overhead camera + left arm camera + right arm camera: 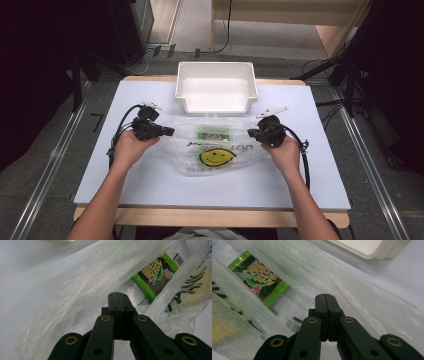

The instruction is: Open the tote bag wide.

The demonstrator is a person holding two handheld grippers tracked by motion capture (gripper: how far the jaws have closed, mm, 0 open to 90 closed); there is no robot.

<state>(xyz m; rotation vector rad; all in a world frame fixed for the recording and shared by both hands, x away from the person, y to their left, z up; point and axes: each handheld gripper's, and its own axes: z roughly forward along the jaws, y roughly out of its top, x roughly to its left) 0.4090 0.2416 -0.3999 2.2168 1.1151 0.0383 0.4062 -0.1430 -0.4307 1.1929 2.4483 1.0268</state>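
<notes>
So the clear thin plastic bag with a yellow smiley face printed on it lies on the white board, stretched between the two tongs. The left gripper sits at one end of it and the right gripper at the other. Both have their jaws pressed fully together, and in the gripper views the bag's film bunches right at the tips, so each looks pinched onto the bag's edge.

Inside the bag, between the tongs, is a flat green-and-dark snack packet. The high view just shows it as a green square. The gripper views get close enough to show yellow Asian lettering, a small red tag and a barcode, but I can't read the words. The black writing above the smiley sits upside down from up top and is too blurry for me.

Beyond the tongs, just past the bag, is an open white rectangular plastic bin.
</notes>
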